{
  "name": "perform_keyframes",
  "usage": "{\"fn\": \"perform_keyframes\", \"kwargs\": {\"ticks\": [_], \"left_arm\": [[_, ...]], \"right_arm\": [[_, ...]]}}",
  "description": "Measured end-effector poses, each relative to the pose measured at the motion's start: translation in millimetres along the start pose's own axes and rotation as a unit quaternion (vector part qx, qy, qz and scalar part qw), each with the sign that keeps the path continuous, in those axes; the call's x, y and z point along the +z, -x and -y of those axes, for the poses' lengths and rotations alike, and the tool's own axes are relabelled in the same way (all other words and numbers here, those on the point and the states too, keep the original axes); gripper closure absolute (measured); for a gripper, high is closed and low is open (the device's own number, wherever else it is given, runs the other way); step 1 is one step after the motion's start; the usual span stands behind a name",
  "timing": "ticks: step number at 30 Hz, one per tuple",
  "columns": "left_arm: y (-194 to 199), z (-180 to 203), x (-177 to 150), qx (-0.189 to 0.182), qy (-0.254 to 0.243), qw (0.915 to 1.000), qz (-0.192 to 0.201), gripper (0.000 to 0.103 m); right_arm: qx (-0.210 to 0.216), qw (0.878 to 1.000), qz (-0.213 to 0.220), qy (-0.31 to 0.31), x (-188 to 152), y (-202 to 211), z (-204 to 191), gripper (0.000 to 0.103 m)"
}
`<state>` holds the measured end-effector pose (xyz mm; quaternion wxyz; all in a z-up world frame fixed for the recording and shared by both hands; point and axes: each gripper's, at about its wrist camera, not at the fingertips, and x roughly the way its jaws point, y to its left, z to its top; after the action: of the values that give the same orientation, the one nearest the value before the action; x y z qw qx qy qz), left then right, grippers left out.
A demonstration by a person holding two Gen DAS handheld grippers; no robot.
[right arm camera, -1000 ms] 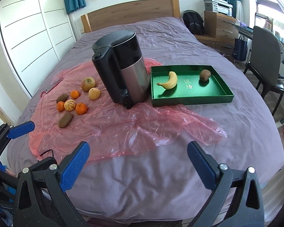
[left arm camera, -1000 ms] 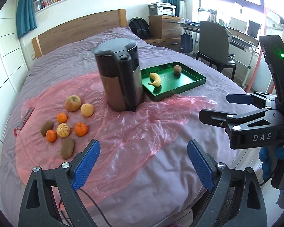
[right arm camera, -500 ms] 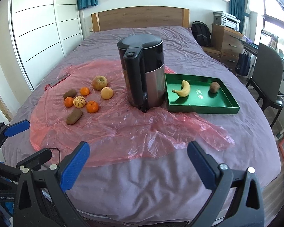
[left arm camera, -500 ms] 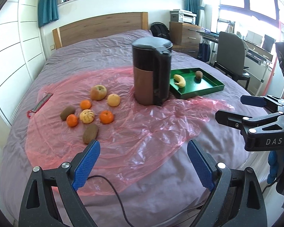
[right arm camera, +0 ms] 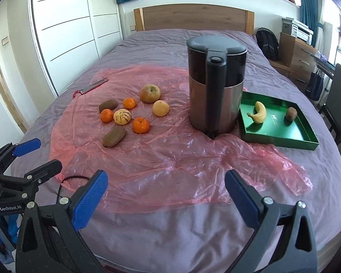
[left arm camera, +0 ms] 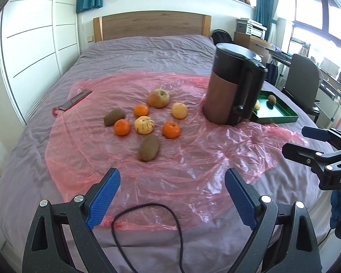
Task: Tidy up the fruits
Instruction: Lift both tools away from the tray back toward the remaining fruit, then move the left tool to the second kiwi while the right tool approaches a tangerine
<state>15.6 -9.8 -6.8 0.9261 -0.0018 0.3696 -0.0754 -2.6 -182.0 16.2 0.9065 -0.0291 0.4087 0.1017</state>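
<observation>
- Left gripper [left arm camera: 172, 197]: jaws wide apart, holding nothing, poised over the near edge of the pink plastic sheet [left arm camera: 193, 159]. Since half a second ago its view has swung left; the fruit cluster now sits near centre frame rather than to the left.
- Right gripper [right arm camera: 165, 195]: jaws wide apart, empty, low over the purple bedcover [right arm camera: 193, 227]. It has closed in on the bed since the earlier frame; kettle and tray appear larger.
- Loose fruit on the sheet, unchanged in layout: apple [left arm camera: 158, 98], pale citrus [left arm camera: 179, 110], three oranges, a peeled-looking mandarin [left arm camera: 144, 125], two kiwis; the nearest kiwi [left arm camera: 148, 147] lies in front of the left gripper, well apart from it.
- Kettle [right arm camera: 216, 91]: upright between the cluster and the green tray [right arm camera: 281, 140], touching or just beside the tray.
- Tray contents unchanged: banana [right arm camera: 259, 112] and one kiwi [right arm camera: 291, 113], apart from each other.
- A black cable [left arm camera: 147, 227] loops across the cover between the left fingers.
</observation>
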Motion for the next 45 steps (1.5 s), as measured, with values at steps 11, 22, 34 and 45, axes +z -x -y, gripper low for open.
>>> {"fn": "perform_keyframes", "kwargs": {"ticks": [11,22,34,45], "left_arm": [[-56,-42,3,-0.021,0.049,0.9978,-0.038,0.013],[-167,-55,25,-0.024,0.021,0.9927,-0.116,0.026],[-223,-58,30,-0.03,0.001,0.9823,-0.185,0.044],[-226,-42,33,-0.002,-0.059,0.9828,-0.175,0.061]], "right_arm": [[0.04,0.999,-0.011,0.018,23,-71,-28,0.0],[0.094,0.994,-0.058,0.0,58,-195,-25,0.0],[0.096,0.987,-0.127,-0.014,72,-269,-36,0.0],[0.081,0.986,-0.144,0.027,82,-288,-53,0.024]]}}
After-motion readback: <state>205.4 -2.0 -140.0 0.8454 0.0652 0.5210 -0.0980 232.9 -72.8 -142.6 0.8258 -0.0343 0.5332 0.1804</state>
